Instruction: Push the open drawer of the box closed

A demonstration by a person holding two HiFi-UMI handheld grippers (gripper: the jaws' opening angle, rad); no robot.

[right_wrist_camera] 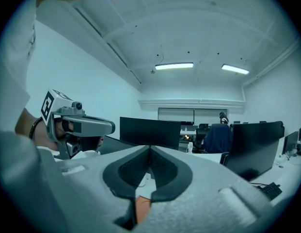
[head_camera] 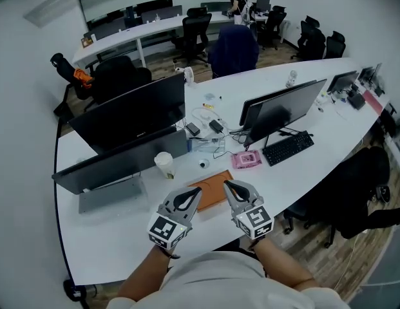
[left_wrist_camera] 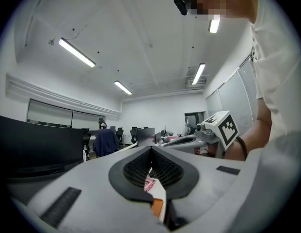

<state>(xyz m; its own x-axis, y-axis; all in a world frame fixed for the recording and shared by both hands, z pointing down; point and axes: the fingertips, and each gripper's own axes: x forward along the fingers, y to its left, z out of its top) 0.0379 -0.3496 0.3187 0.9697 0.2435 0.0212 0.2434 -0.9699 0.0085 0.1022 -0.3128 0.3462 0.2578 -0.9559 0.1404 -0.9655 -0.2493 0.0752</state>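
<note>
Two hand-held grippers hang side by side over the near edge of a long curved white desk (head_camera: 116,237), each pointing away toward the far side of the office. The left gripper (head_camera: 198,191) has its jaws pressed together at the tips, with nothing caught between them. The right gripper (head_camera: 227,184), just beside it and not touching it, is closed the same way and also empty. Bare forearms reach up to both from the bottom of the head view.

Just beyond the closed tips lies an orange mat (head_camera: 214,192), flat on the desk. The pink box (head_camera: 245,159) sits farther out and a little to the right, beyond the mat's far right corner and just left of a black keyboard (head_camera: 288,148). It is well apart from both grippers, and from here it cannot be told whether its drawer stands open. A sliver of pink and orange also shows through the notch behind the left gripper's jaws in that gripper's own view.

A white paper cup (head_camera: 164,165) stands left of the mat, in front of two dark monitors (head_camera: 132,118). More screens (head_camera: 283,111) rise behind the keyboard. At the far side of the room a person (head_camera: 238,2) stands among black office chairs.
</note>
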